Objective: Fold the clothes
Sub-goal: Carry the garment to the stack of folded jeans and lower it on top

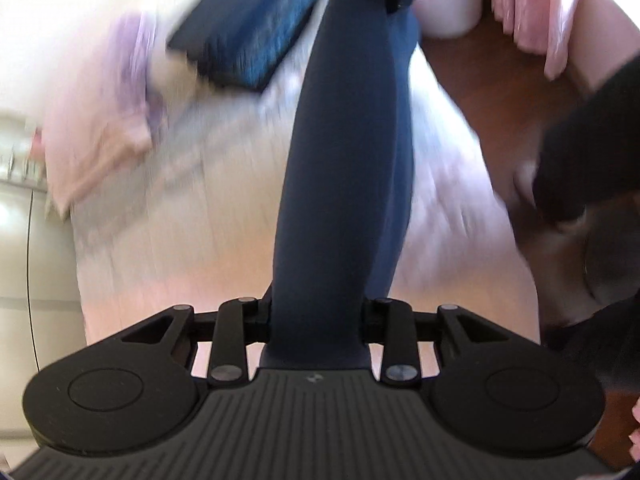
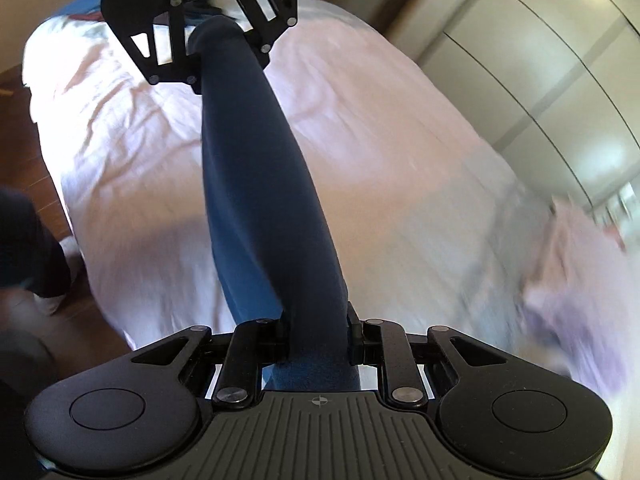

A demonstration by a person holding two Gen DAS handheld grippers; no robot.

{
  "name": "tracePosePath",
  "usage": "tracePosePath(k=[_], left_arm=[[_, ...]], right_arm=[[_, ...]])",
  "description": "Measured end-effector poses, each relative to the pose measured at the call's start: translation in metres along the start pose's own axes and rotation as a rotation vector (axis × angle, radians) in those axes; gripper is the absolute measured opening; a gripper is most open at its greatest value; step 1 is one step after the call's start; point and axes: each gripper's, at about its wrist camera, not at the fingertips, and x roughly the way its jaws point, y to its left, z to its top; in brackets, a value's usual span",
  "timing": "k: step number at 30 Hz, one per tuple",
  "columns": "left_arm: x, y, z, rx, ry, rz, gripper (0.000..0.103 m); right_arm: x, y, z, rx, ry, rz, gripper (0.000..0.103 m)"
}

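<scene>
Plainly, with both the left gripper point(image 1: 318, 312) and the right gripper point(image 2: 316, 328) clenched on opposite ends of the dark blue garment point(image 2: 248, 184) stretched above the bed point(image 2: 380, 120), uneven pulling could slip an end free.

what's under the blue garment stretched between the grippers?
Under the blue garment, held taut by the left gripper and the right gripper, lies the bed's pale sheet, rumpled. The strip directly beneath the cloth is covered, so anything there can't be seen.
</scene>
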Motion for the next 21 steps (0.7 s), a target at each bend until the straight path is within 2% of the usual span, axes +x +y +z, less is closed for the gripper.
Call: tracePosePath(k=[4, 7, 11, 15, 20, 21], left_arm=[[0.001, 0.052, 0.096, 0.089, -0.107, 0.039, 0.03], [0.011, 0.098, 0.161, 0.147, -0.189, 0.106, 0.03], [0.036, 0.16, 0.237, 0.193, -0.273, 0.202, 0.03], [0.074, 0.21, 0.287, 0.209, -0.33, 0.305, 0.03], [0.131, 0.26, 0.338, 0.201, -0.405, 0.447, 0.03], [0.151, 0.256, 0.342, 0.208, -0.405, 0.458, 0.03]], right_arm=[[-0.056, -0.058, -0.035, 0.082, 0.081, -0.017, 0.019], [-0.086, -0.113, -0.072, 0.111, 0.131, -0.145, 0.019], [-0.1, -0.182, -0.112, 0.111, 0.185, -0.302, 0.02], [-0.089, -0.256, -0.145, 0.091, 0.235, -0.405, 0.02], [-0.023, -0.277, -0.206, 0.094, 0.259, -0.442, 0.02], [-0.01, -0.281, -0.218, 0.094, 0.263, -0.449, 0.02]])
